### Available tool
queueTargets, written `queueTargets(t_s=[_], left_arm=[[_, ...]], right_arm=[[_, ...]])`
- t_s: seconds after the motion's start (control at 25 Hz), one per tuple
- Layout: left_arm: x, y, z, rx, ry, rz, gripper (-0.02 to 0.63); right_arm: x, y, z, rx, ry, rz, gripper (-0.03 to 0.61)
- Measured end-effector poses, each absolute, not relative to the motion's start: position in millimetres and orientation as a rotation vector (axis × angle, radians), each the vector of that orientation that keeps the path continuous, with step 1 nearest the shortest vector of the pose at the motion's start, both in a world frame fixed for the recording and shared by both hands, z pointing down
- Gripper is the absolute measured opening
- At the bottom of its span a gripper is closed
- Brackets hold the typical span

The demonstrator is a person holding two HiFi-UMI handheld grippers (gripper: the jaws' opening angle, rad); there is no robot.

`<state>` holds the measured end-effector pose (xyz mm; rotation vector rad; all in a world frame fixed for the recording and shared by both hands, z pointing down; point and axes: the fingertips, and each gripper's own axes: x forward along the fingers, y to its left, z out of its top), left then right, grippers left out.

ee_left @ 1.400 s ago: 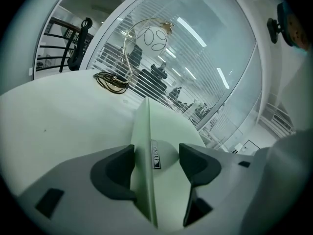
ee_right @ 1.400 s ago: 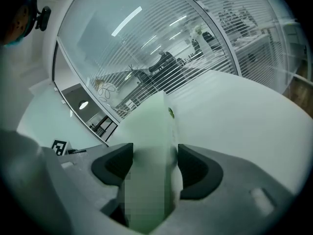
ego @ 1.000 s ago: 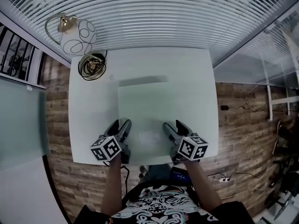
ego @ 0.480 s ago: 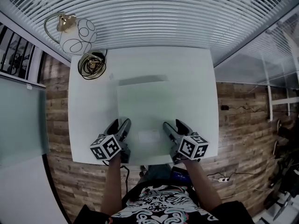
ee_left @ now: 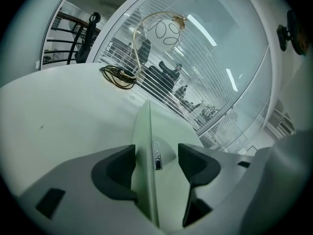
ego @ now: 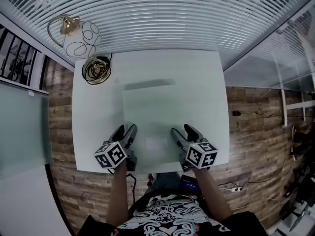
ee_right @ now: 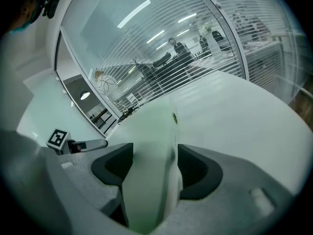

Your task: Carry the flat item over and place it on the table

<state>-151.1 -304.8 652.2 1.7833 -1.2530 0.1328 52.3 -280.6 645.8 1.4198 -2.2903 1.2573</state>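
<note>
Far-left corner of the desk point(ego: 93, 127): a globe lamp point(ego: 81, 38) rises from a coiled gold base point(ego: 97, 69).

Near edge, left side: the left tool point(ego: 126, 128) has its jaws spread wide around the near-left corner of the flat panel point(ego: 152, 112). The panel lies against the outer pad and stands clear of the inner one, so it is not pinched.

The panel covers the middle of the desk's near half. A shadow band runs along its far edge; whether it rests flat cannot be determined. A white label point(ego: 157, 142) sits by its near edge.

Near edge, right side: the right tool point(ego: 180, 130) is likewise spread, with the panel against its outer pad.
</note>
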Motion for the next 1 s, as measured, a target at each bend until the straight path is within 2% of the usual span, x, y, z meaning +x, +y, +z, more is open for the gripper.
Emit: queueTargets(t_s=[0.52, 0.68, 0.84, 0.96, 1.0], left_arm=[[-166.6, -306.6, 626.9, 1.856, -1.368, 0.132, 0.272], [-170.4, -304.8, 616.3, 1.874, -1.377, 0.105, 0.268], [-168.4, -302.8, 601.8, 1.904, -1.364, 0.054, 0.192], [-166.0, -297.6, 599.3, 1.917, -1.351, 0.077, 0.057], [-164.7, -295.5, 600.2, 1.912, -1.339, 0.089, 0.034]], right_arm=[[61.3, -283.2, 622.2, 1.463, -2.296, 0.898, 0.265], [58.7, -282.8, 614.1, 1.46, -2.324, 0.856, 0.225], [57.0, -280.4, 607.6, 1.468, -2.339, 0.824, 0.123], [57.0, -277.9, 599.4, 1.508, -2.365, 0.809, 0.034], [57.3, -277.2, 596.2, 1.527, -2.374, 0.808, 0.006]])
